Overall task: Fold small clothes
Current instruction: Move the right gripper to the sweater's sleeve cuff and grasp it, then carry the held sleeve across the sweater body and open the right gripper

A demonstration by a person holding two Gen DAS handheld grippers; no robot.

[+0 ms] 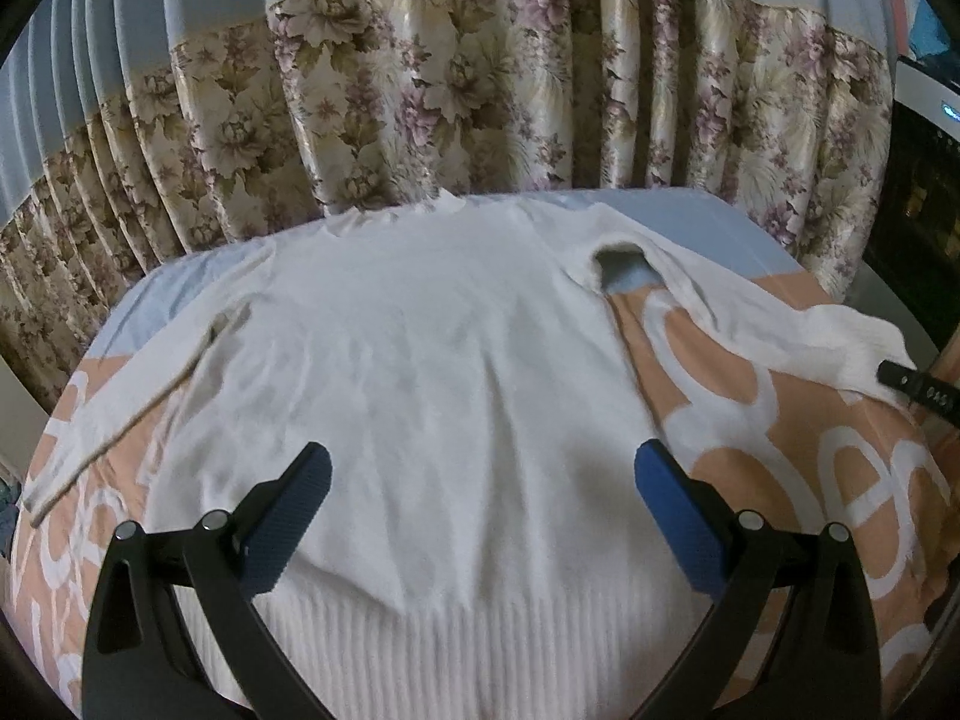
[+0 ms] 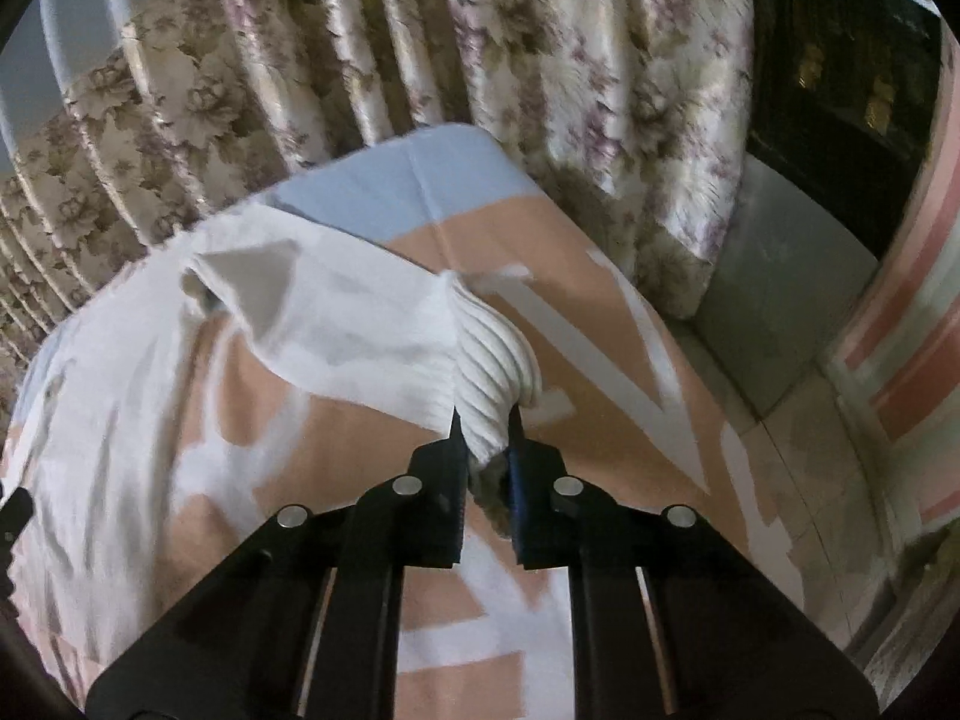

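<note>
Right tool (image 2: 485,420) pinches the sweater (image 1: 432,348) cuff (image 2: 495,360), seemingly lifted; left tool (image 1: 483,468) gapes wide, empty.

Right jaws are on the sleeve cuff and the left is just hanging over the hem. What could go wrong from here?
The right gripper pinches only the ribbed cuff, so it may slip out mid-fold. The left gripper is open above the sweater, so nothing pins the body; pulling the sleeve could drag it across the bedspread.

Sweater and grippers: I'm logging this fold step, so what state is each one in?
white sweater: spread flat on the bed, unfolded
ribbed cuff: pinched and lifted off the bedspread
right gripper: shut on the cuff
left gripper: open, above the sweater's hem, holding nothing
curtain: drawn behind the bed
</note>
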